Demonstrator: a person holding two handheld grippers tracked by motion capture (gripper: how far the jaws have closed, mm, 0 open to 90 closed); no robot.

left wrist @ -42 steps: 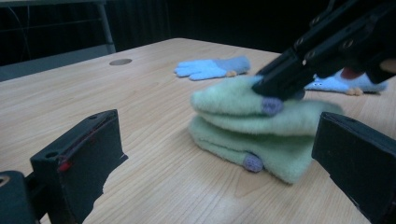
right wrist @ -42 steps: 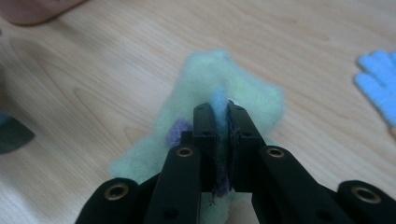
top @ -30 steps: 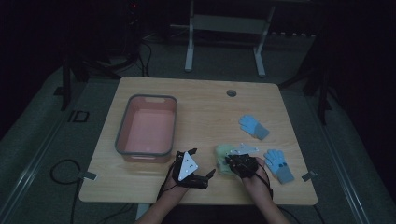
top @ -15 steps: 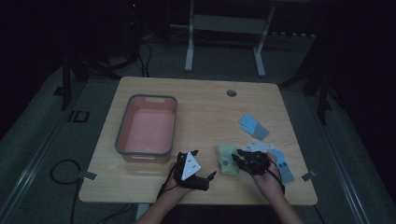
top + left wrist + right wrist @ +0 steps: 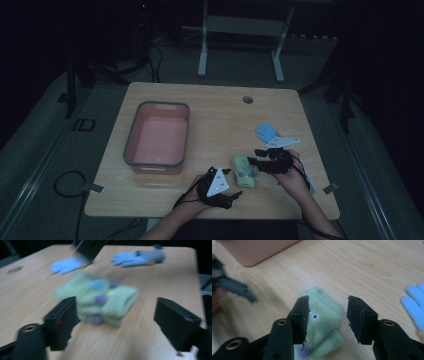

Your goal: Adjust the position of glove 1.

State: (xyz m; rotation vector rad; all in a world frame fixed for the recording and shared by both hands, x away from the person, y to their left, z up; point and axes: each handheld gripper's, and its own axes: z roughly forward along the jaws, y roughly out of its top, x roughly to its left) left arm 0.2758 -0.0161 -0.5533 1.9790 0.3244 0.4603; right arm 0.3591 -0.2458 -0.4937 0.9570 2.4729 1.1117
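Evidently both grippers, left gripper (image 5: 231, 186) and right gripper (image 5: 254, 157), stand spread wide around the green fuzzy mitten (image 5: 244, 171), poised to pinch it from opposite sides.

I see a pink tub (image 5: 157, 135) with a grey rim sitting on the left half of the wooden table (image 5: 220, 112), and it looks empty to me. Two blue gloves (image 5: 68, 264) lie flat over on the right side, a bit apart from each other. There's a small round hole (image 5: 247, 99) near the table's far edge, and a cable (image 5: 67, 182) loops on the floor at the left.
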